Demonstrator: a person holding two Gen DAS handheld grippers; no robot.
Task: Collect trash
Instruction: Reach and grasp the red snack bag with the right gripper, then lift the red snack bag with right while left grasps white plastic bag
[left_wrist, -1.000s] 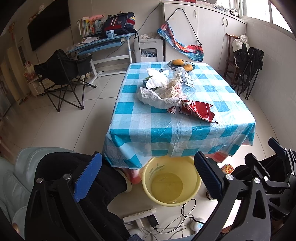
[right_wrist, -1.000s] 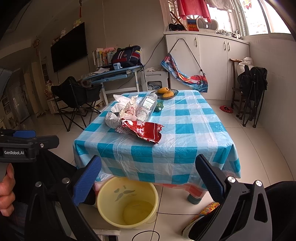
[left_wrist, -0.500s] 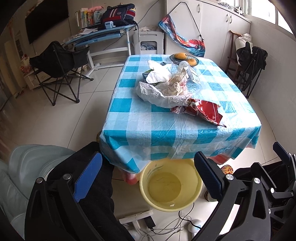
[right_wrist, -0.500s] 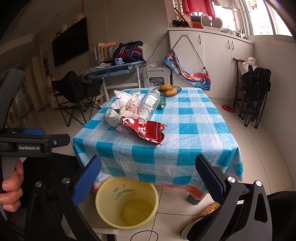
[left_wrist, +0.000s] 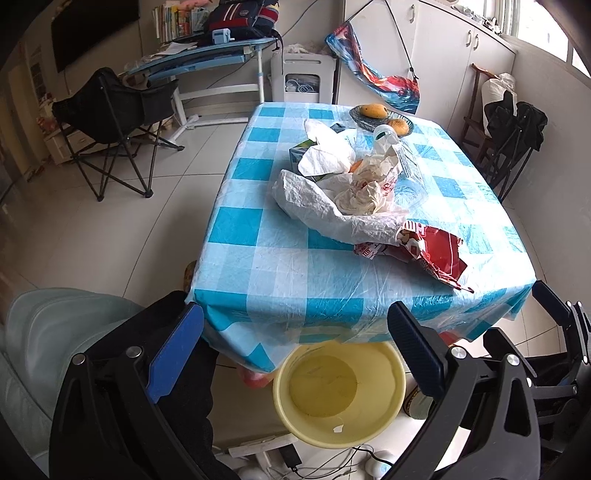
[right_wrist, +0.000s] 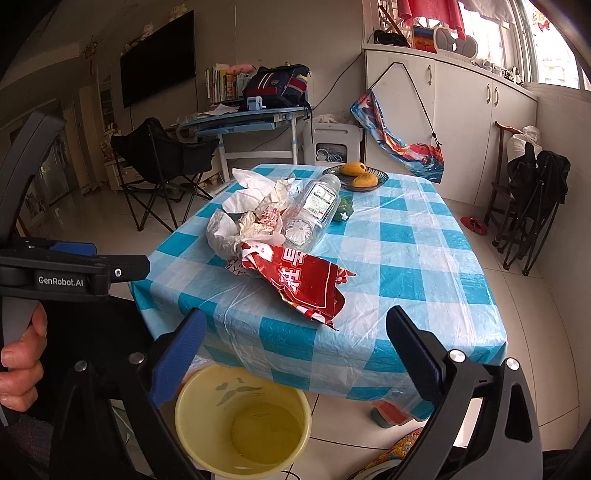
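A pile of trash lies on the blue-checked table (left_wrist: 288, 266): a red snack wrapper (left_wrist: 432, 254) (right_wrist: 306, 280), a white plastic bag (left_wrist: 321, 206) (right_wrist: 221, 236), crumpled paper (left_wrist: 369, 184) (right_wrist: 262, 221), and a clear plastic bottle (left_wrist: 399, 162) (right_wrist: 314, 210). A yellow bucket (left_wrist: 340, 391) (right_wrist: 243, 421) stands on the floor below the table's near edge. My left gripper (left_wrist: 295, 347) is open and empty, above the bucket. My right gripper (right_wrist: 295, 347) is open and empty, short of the table edge. The left gripper's body also shows at the left of the right wrist view (right_wrist: 74, 273).
A dark plate with two mangoes (left_wrist: 384, 116) (right_wrist: 356, 175) sits at the table's far end. A black folding chair (left_wrist: 114, 122) stands left, a desk (left_wrist: 207, 62) behind, folded chairs (left_wrist: 513, 136) right. Cables and a power strip (left_wrist: 266, 450) lie near the bucket.
Both grippers have moved forward and closer to the table; the trash pile and bucket look larger. Both stay open and empty.
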